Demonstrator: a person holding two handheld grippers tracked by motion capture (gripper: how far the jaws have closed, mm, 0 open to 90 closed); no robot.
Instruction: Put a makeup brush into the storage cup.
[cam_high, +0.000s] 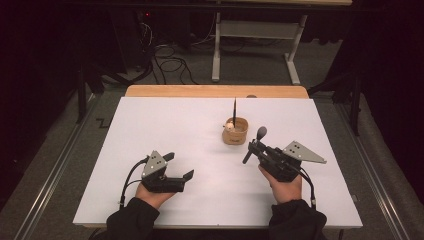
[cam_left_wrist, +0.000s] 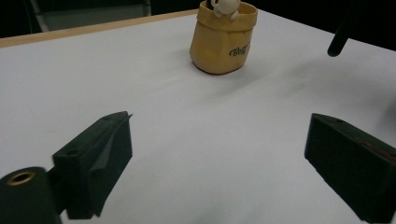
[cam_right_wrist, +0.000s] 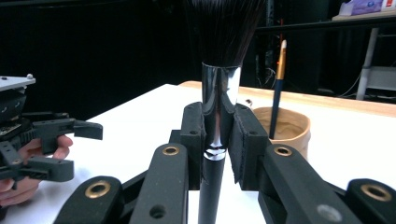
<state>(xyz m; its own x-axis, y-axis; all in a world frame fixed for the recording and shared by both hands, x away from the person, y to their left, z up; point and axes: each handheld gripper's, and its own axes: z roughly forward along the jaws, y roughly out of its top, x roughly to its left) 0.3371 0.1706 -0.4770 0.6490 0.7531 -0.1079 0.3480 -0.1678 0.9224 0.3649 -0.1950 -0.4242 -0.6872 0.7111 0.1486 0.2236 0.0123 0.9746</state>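
The right hand-held gripper (cam_high: 255, 148) is clenched on a makeup brush (cam_right_wrist: 218, 93), its pads pressing on the shiny metal collar just below the dark bristles. In the right gripper view the brush stands upright between the jaws; in the high view its long axis runs slanted, bristle head (cam_high: 261, 132) toward the far edge of the worktop (cam_high: 150, 120) and handle end pointing back toward the near edge. The yellow cup (cam_high: 235, 131) stands just beyond and slightly left of the brush head, near the middle of the worktop toward its far edge. So the likely move, setting the brush into the cup, is a short carry forward and left, with the handle end tipped down to enter first.

A thin pencil-like brush (cam_high: 234, 112) already stands upright in the cup, at its far side, and a small pale figure (cam_left_wrist: 224, 7) sits on the rim; both narrow the opening and could be knocked.

The left hand-held gripper (cam_high: 179, 167) is released, jaws wide apart with nothing between them, resting near the near-left part of the worktop, well apart from the cup. The right hand is clearly nearer.
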